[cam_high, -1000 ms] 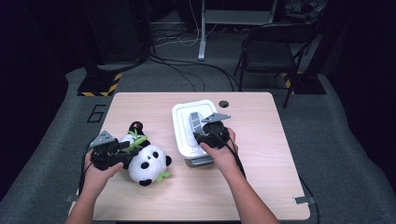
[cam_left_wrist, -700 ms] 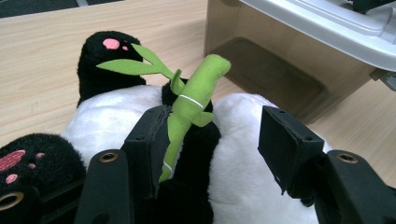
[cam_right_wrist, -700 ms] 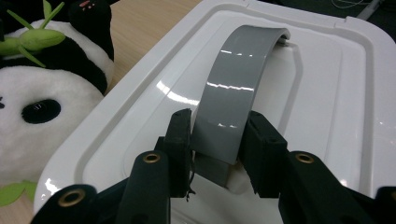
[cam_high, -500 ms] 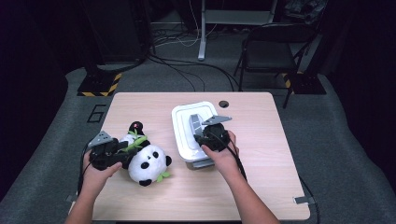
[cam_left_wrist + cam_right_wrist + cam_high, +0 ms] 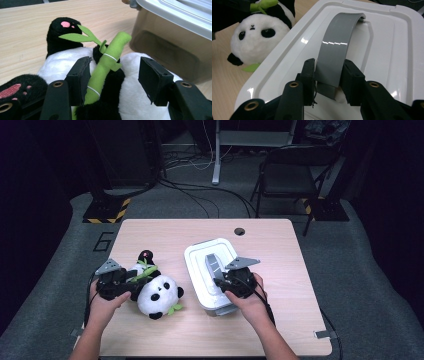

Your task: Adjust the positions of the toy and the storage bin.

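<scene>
On the left of the table we are holding the left gripper against the plush panda, which is lying on its back on the near left part of the wood. In the left gripper view its jaws are standing wide on either side of the panda's body, with the green bamboo stick leaning against the inner face of one jaw and the other jaw sitting clear of the fur, so this claw is released, clenching nothing. Just to the right of the panda the plastic box is sitting near the middle of the table, its white lid on top. Over that lid we are holding the right gripper; its jaws have just been closing and are now grasping the grey handle, which is arching up from the lid between them. The right hand is resting at the near right edge of the box.
</scene>
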`<action>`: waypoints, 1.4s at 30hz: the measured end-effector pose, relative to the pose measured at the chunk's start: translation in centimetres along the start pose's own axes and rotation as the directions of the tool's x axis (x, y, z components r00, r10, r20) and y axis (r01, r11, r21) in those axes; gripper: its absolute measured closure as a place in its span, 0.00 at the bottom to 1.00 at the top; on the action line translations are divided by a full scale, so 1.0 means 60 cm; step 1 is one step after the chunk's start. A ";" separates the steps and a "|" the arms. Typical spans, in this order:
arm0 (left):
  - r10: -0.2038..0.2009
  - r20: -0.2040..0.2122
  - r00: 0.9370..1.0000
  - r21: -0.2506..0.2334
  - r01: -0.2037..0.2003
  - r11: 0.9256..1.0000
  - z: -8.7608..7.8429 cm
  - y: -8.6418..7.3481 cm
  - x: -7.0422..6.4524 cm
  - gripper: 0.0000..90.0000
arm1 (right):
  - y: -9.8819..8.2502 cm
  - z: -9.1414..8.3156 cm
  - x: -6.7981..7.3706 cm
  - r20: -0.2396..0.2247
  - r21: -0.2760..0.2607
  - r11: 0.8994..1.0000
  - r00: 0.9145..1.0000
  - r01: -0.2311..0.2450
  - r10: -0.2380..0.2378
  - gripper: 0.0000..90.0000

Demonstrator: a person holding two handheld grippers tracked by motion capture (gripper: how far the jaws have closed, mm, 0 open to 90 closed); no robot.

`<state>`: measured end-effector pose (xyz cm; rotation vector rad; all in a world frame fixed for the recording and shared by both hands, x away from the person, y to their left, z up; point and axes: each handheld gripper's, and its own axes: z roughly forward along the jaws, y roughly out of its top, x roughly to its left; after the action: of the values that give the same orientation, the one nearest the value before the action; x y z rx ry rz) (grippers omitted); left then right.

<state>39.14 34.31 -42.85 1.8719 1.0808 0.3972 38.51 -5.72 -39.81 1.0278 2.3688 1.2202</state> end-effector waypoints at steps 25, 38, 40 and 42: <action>-0.008 0.001 1.000 0.006 0.008 1.000 0.008 -0.002 0.003 0.46 | 0.015 -0.003 0.006 0.072 -0.030 0.999 0.997 -0.019 0.021 0.59; -0.011 0.007 1.000 0.007 0.010 1.000 0.008 -0.003 0.005 0.46 | 0.035 0.016 0.007 0.111 -0.030 0.999 0.994 -0.012 0.016 0.67; -0.012 0.006 1.000 0.007 0.012 1.000 0.008 -0.003 0.005 0.46 | 0.037 0.018 0.009 0.119 -0.025 1.000 0.993 -0.009 0.012 0.67; -0.010 0.005 1.000 0.006 0.010 1.000 0.008 -0.003 0.005 0.46 | 0.037 0.019 0.010 0.124 -0.025 1.000 0.992 -0.001 0.004 0.67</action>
<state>39.54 34.33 -43.33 1.8709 1.0883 0.3837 39.70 -3.74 -38.65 1.0671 2.2533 1.1490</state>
